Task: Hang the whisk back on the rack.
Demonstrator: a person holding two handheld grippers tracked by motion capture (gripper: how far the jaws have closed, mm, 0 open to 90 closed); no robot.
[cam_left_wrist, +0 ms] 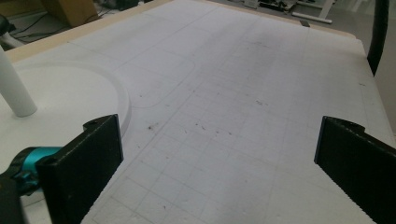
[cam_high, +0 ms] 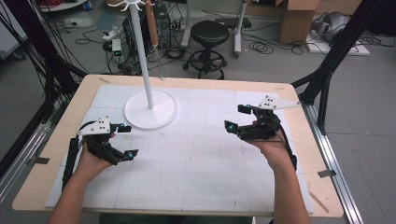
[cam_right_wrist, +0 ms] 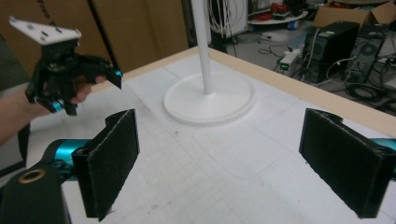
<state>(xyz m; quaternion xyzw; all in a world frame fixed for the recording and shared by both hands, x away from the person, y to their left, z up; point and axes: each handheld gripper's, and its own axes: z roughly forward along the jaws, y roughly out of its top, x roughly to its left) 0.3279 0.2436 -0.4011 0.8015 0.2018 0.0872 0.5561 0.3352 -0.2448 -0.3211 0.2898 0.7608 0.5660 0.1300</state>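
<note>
White stand [cam_high: 150, 112]: upright pole on a round base, resting on the surface [cam_high: 196, 163]. It lies just ahead of the left gripper [cam_high: 127, 140] and farther across from the right gripper [cam_high: 236, 117]. Both grippers spread, nothing between the jaws.

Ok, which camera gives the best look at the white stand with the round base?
The high view: the white stand shows its whole round base, the pole and the hooked top. The right gripper view gives the base whole and close, but the pole runs out of frame. The left gripper view catches part of the base and the pole's foot.
</note>
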